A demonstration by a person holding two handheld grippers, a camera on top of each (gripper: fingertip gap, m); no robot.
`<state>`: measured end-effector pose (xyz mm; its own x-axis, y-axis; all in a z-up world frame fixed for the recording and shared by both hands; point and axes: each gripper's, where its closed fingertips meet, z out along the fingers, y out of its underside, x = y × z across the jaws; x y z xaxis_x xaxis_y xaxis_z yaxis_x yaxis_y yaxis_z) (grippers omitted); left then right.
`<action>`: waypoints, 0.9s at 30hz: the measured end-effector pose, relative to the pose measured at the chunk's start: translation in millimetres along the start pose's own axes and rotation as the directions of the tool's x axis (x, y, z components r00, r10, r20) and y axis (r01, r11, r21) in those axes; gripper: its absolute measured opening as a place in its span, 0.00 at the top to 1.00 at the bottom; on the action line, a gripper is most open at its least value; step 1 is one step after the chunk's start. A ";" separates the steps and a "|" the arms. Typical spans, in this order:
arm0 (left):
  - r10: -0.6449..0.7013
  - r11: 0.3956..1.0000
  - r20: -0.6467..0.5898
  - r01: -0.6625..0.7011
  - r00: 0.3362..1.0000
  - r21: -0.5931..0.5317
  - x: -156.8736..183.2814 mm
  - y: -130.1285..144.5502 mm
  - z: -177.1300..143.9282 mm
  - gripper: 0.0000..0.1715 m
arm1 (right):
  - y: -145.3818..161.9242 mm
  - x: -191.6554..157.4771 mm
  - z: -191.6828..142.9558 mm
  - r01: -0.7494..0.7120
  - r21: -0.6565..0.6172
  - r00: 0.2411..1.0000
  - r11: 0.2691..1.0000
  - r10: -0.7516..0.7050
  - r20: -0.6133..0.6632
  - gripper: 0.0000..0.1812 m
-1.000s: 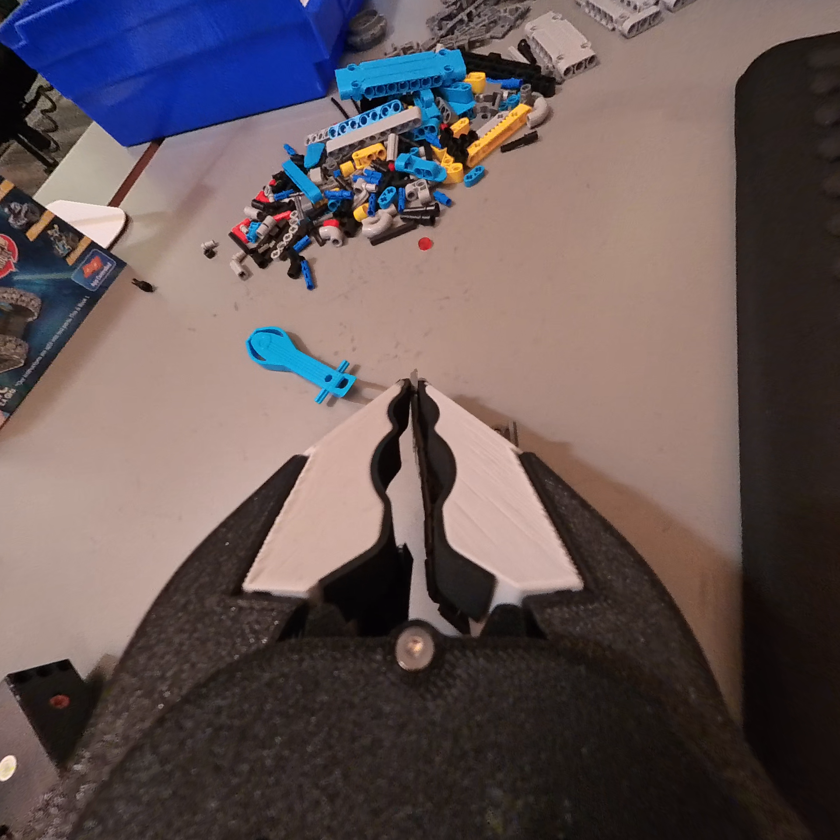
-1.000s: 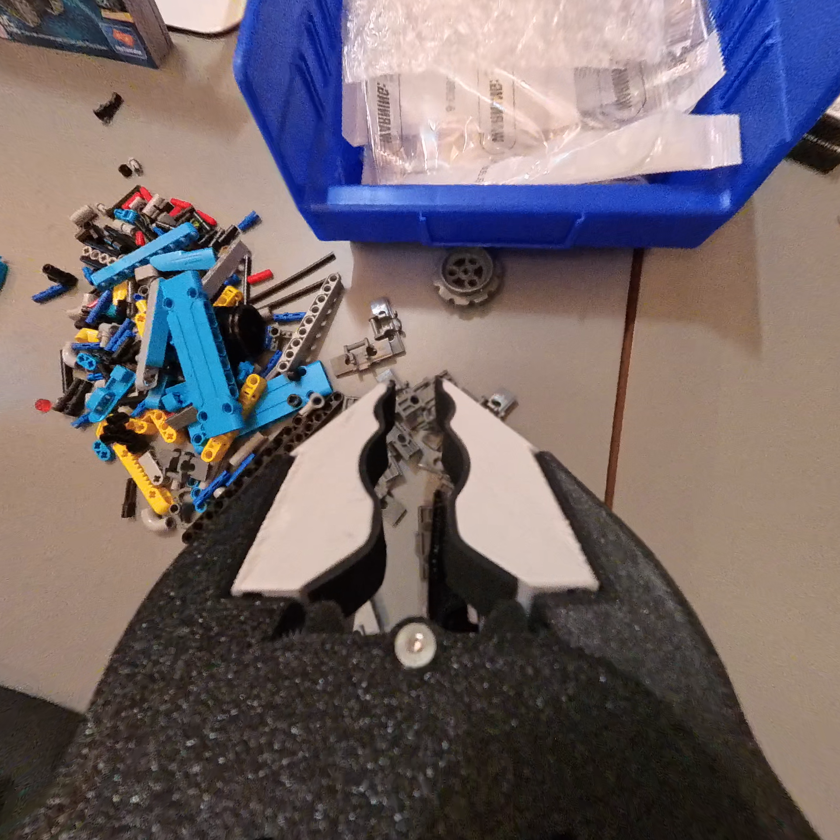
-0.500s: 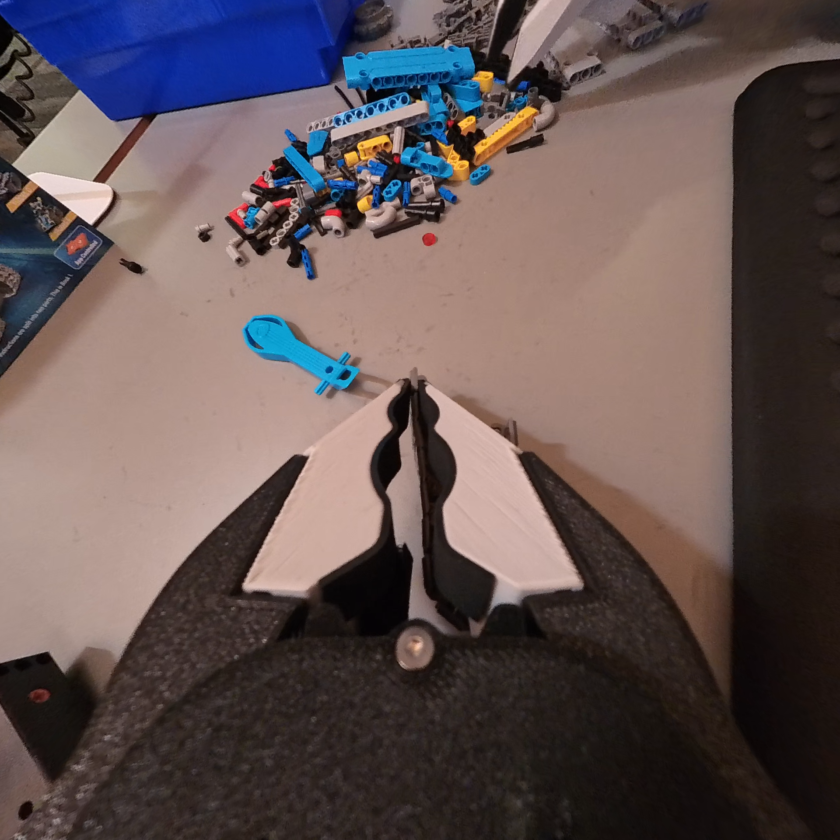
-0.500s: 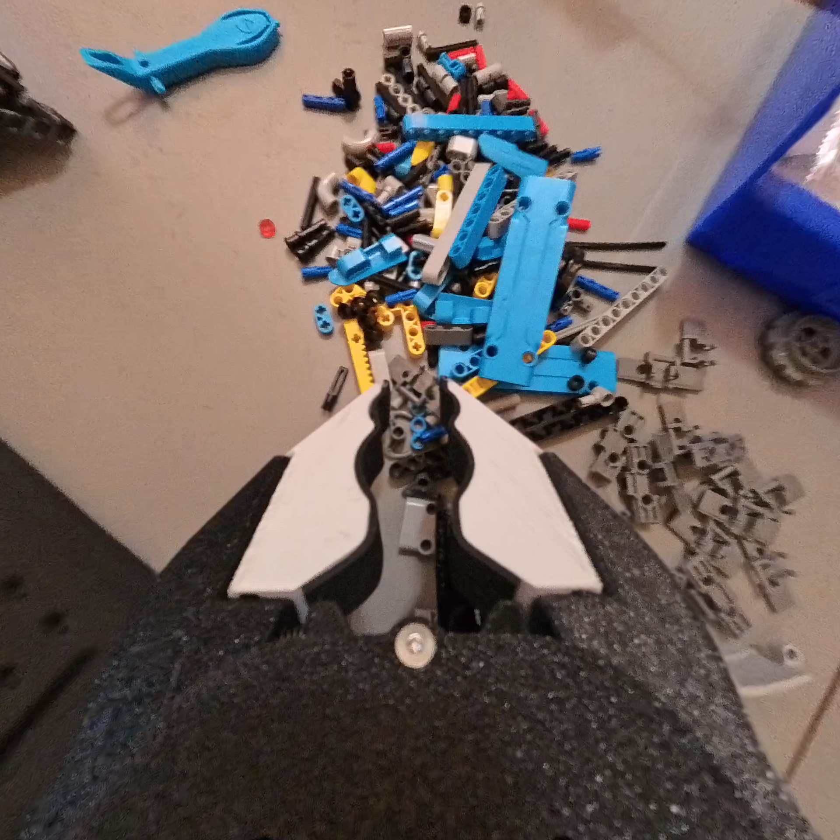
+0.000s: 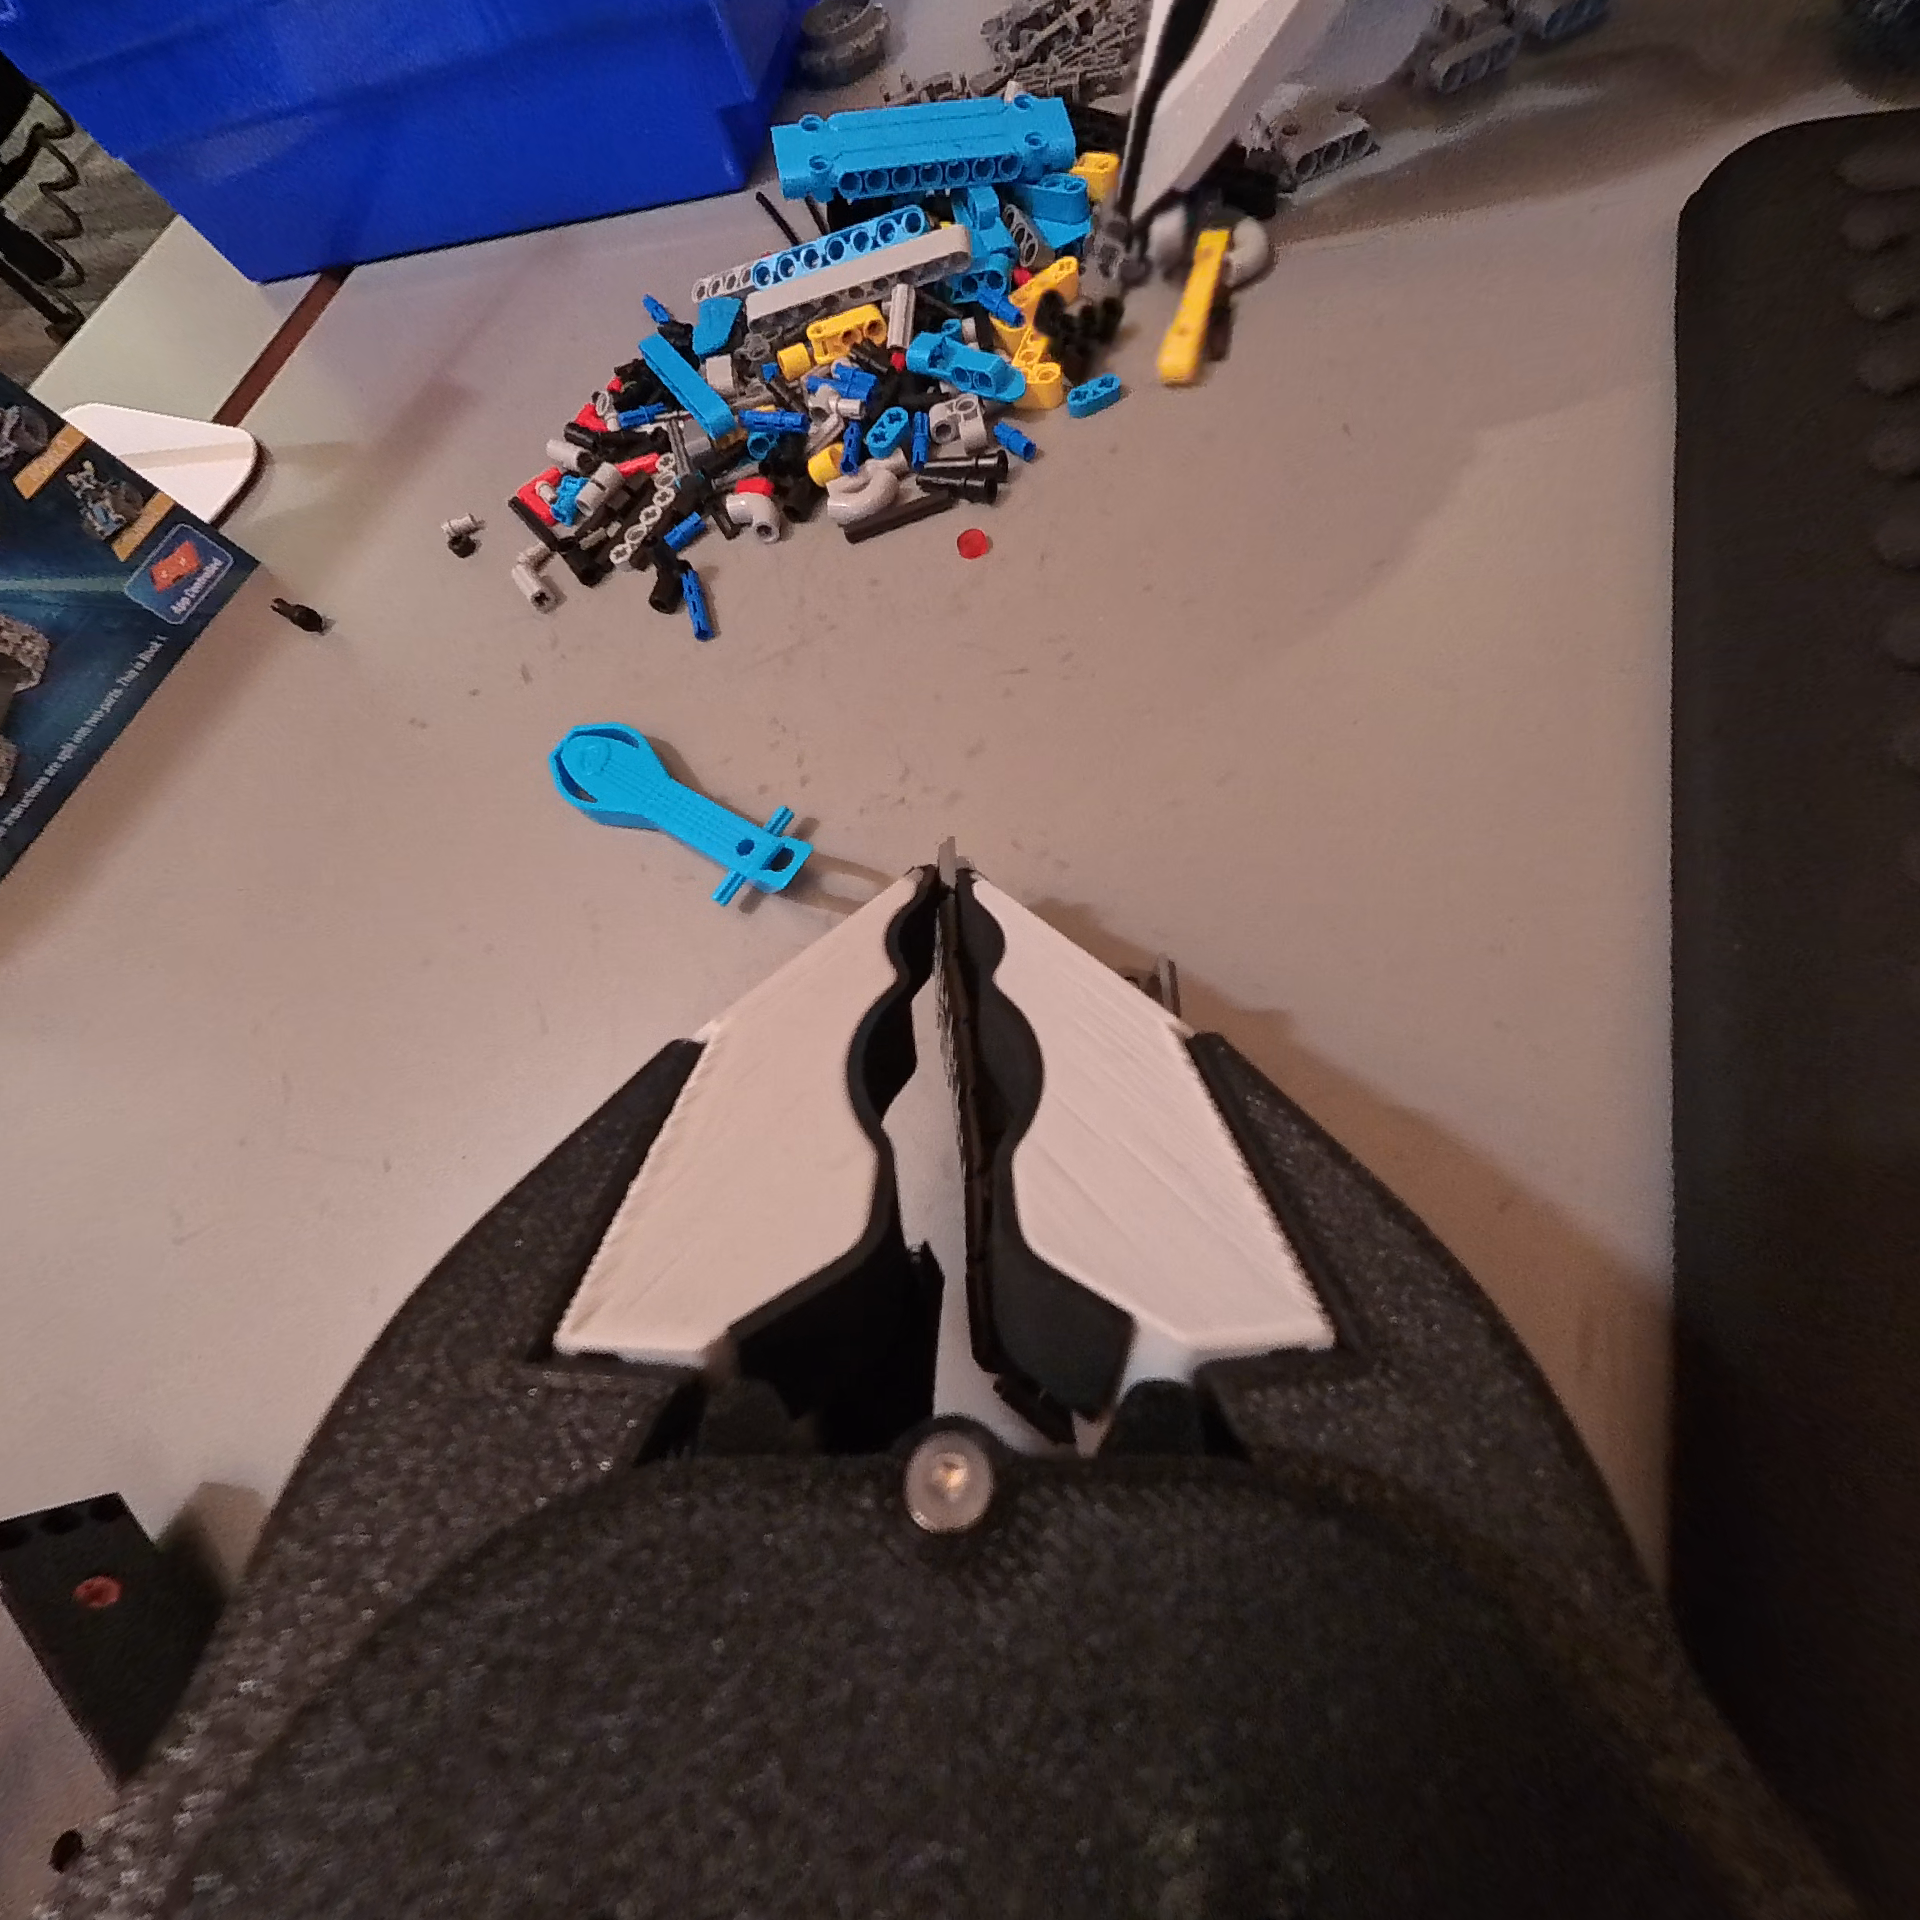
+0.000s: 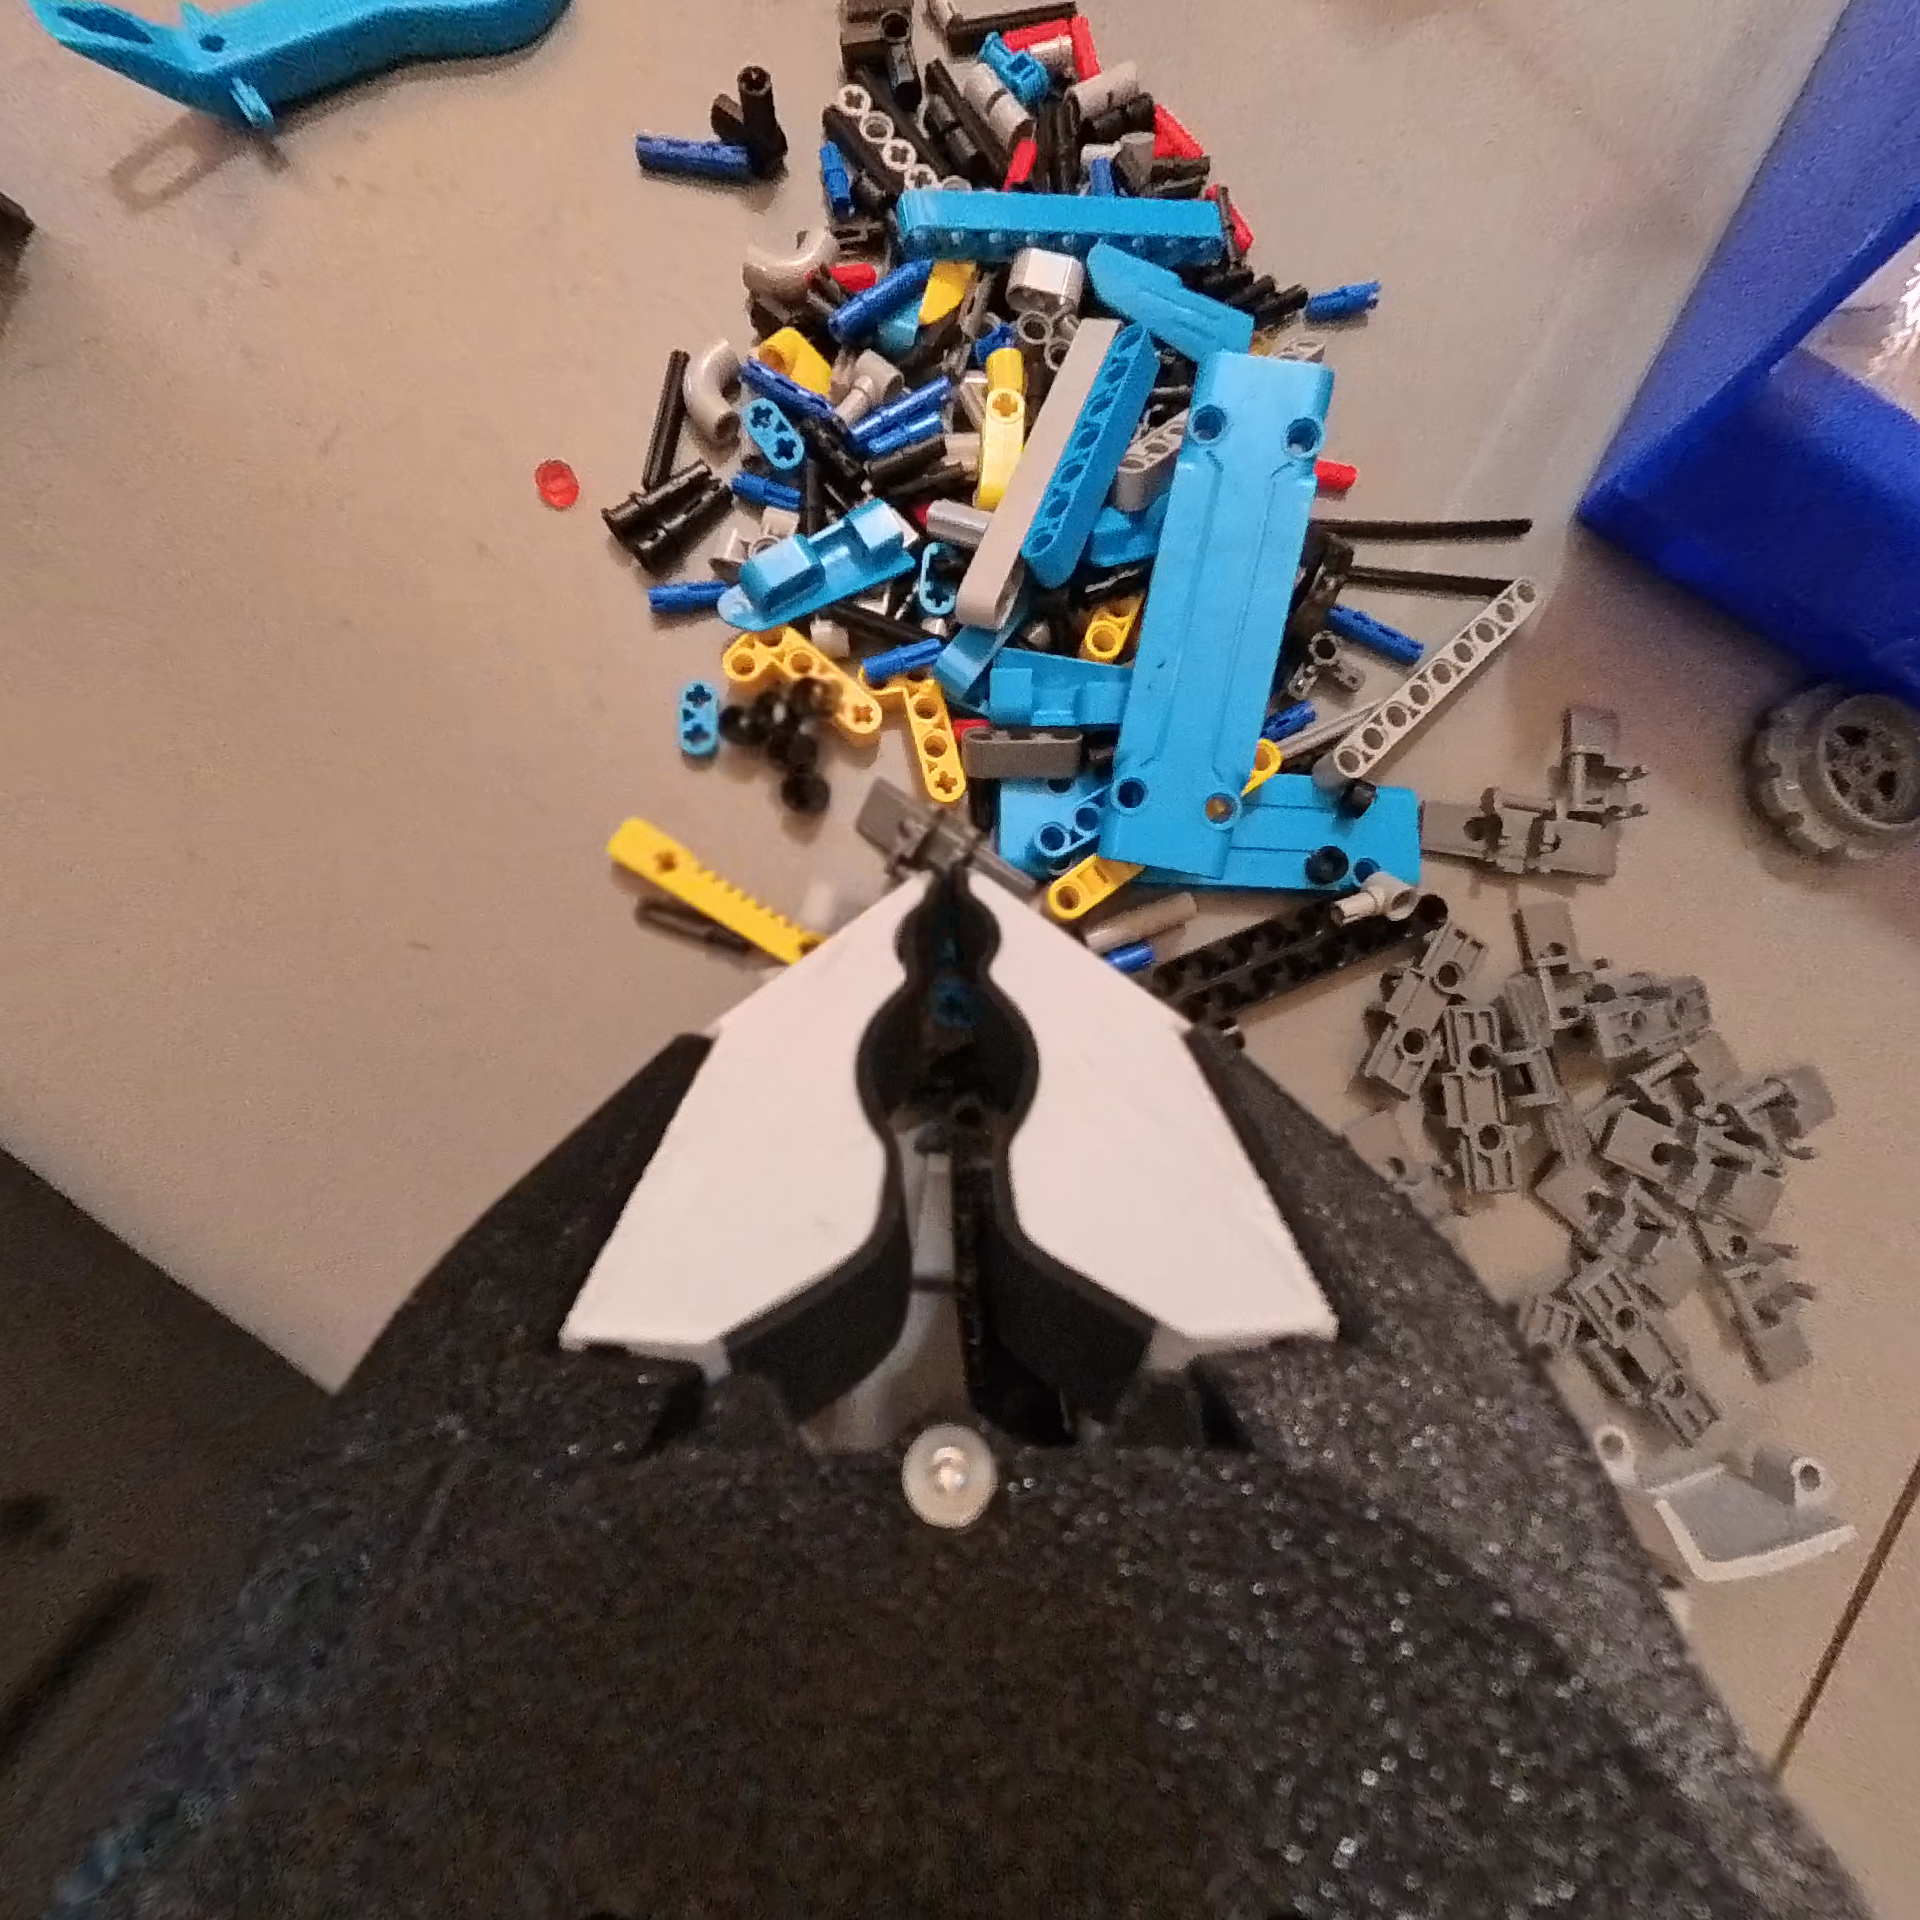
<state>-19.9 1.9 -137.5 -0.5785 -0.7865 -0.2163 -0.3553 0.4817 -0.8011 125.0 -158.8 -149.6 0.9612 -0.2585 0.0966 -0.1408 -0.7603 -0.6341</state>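
My left gripper [image 5: 943,878] is shut and hovers low over bare table, with a thin grey sliver showing at its tip. A light-blue flat tool [image 5: 665,805] lies just to its left. My right gripper [image 6: 948,883] is shut on a small dark grey part [image 6: 914,831] at the near edge of a pile of blue, yellow, black and grey building pieces [image 6: 1039,520]. In the left wrist view the right gripper [image 5: 1122,208] reaches down into the far side of that pile [image 5: 852,364]. A yellow toothed bar [image 6: 717,888] lies just left of the right fingers.
A heap of grey connectors [image 6: 1600,1174] lies right of the right gripper. A blue bin [image 6: 1787,416] and a grey wheel [image 6: 1844,769] are farther right. A black mat [image 5: 1797,831] runs along the table's right side. A printed box [image 5: 83,603] and a black block [image 5: 94,1600] are at the left.
The right gripper swung from the grey heap by the bin to the coloured pile and closed on a grey part. The yellow toothed bar slid out of the pile. The left gripper hardly moved.
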 end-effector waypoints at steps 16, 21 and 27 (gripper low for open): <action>0.005 1.000 -0.003 -0.005 1.000 -0.003 1.0 0.0 -0.3 0.99 | -9.1 20.2 -27.6 0.054 0.020 0.990 0.998 -0.051 -0.133 1.00; 0.017 1.000 0.000 -0.017 1.000 -0.007 1.7 -0.1 0.1 0.99 | -2.5 2.0 -21.5 0.071 -0.029 0.996 0.997 -0.073 -0.059 0.88; 0.006 1.000 -0.002 -0.006 1.000 -0.004 1.5 0.0 -0.2 0.99 | -6.6 -3.9 0.3 0.094 -0.046 0.995 0.995 -0.095 -0.015 0.89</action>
<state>-20.9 0.8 -137.7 -0.5823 -0.7826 -0.2199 -0.3546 0.4880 -0.7976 122.3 -152.6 -146.0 0.9664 -0.1946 0.1680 -0.0608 -0.8079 -0.5861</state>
